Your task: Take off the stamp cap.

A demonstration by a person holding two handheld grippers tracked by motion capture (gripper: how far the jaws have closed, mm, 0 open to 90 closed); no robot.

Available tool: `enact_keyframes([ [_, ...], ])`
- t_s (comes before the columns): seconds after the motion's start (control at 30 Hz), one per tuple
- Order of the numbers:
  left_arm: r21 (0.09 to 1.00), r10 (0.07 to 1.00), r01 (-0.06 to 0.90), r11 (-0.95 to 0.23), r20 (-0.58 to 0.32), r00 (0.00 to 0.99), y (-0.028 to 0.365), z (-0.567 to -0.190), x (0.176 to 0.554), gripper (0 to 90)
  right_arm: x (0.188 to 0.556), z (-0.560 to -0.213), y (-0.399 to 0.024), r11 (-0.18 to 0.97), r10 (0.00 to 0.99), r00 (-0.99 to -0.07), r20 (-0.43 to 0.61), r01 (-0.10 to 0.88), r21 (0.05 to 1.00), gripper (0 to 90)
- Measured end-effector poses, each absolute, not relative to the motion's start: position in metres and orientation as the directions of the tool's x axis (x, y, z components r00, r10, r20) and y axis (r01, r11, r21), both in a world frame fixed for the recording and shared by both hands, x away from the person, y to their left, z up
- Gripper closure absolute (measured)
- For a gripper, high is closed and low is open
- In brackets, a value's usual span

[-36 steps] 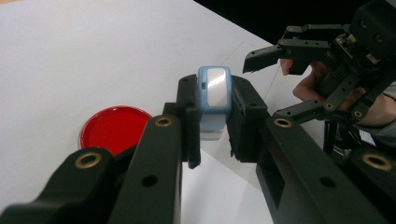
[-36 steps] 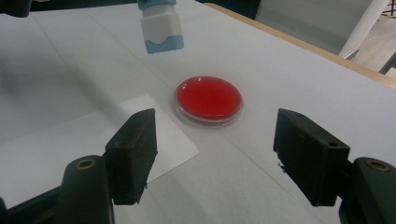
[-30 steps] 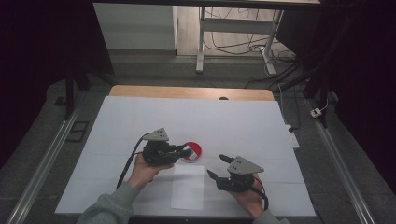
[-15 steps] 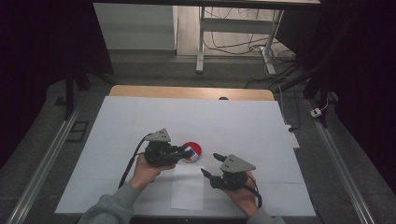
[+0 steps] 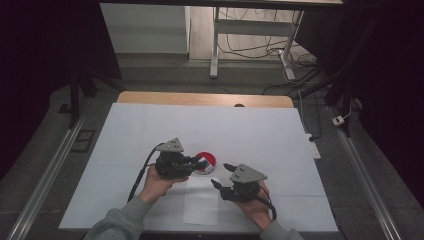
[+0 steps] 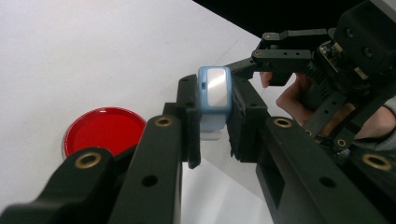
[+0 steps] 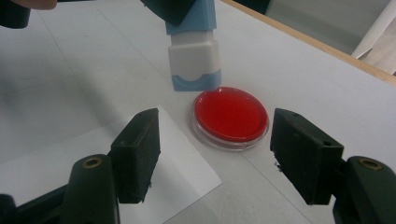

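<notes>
Near edge of the white-covered table (image 5: 150, 125): right gripper (image 5: 220, 175), held in the person's right hand (image 5: 255, 207), jaws wide apart and just been closing a bit, nothing between the pads, nothing held. In the right gripper view its two black jaws frame the round red-filled clear plastic dish (image 7: 231, 115) from the near side, not touching it. A loose white paper sheet (image 5: 201, 201) lies flat on the table cover between the two hands, its far edge just short of the dish; in the right gripper view the sheet's corner sits under the left-side jaw. Next out: left gripper (image 5: 201, 163), in the left hand (image 5: 159, 182), clamped tight on the small light-blue and white plastic stamp-like block (image 6: 214, 100), pads pressing on its two blue sides. Block's long axis runs up-down, roughly vertical, slightly tilted; white lower body with a blue-trimmed bottom end points down at the table, silver-faced blue top end points up. In the right gripper view (image 7: 194, 51) its bottom end sits just at the near-left rim of the dish, low over the table; cannot tell if it touches table or rim. Dish lies flat, mid-table, just beyond the left gripper's tips in the high view (image 5: 206, 161). Right gripper's jaws stand near the block on the person's right, well short of contact. Farther off: bare wooden table edge (image 5: 200, 99), then grey floor with a white desk frame (image 5: 216, 45) and cables.
</notes>
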State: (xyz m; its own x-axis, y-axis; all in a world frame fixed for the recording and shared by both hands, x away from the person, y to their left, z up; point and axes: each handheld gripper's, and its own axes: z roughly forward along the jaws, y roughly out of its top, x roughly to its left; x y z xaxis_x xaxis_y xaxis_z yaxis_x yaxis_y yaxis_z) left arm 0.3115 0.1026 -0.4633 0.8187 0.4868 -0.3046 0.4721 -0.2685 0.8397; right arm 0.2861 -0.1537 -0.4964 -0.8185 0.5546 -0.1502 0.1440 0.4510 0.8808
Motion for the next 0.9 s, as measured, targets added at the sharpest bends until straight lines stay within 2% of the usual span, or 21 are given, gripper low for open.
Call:
enact_keyframes([
  [0.47, 0.837, 0.486, 0.476, -0.270, -0.308, 0.818, 0.098, -0.466, 0.312, 75.7, 0.287, -0.496, -0.145, 0.467, 0.552, -0.818, -0.161, 0.143, 0.873, 34.3],
  [0.9, 0.830, 0.479, 0.487, -0.272, -0.322, 0.817, 0.093, -0.469, 0.313, 75.7, 0.288, -0.497, -0.139, 0.486, 0.563, -0.808, -0.175, 0.152, 0.861, 44.4],
])
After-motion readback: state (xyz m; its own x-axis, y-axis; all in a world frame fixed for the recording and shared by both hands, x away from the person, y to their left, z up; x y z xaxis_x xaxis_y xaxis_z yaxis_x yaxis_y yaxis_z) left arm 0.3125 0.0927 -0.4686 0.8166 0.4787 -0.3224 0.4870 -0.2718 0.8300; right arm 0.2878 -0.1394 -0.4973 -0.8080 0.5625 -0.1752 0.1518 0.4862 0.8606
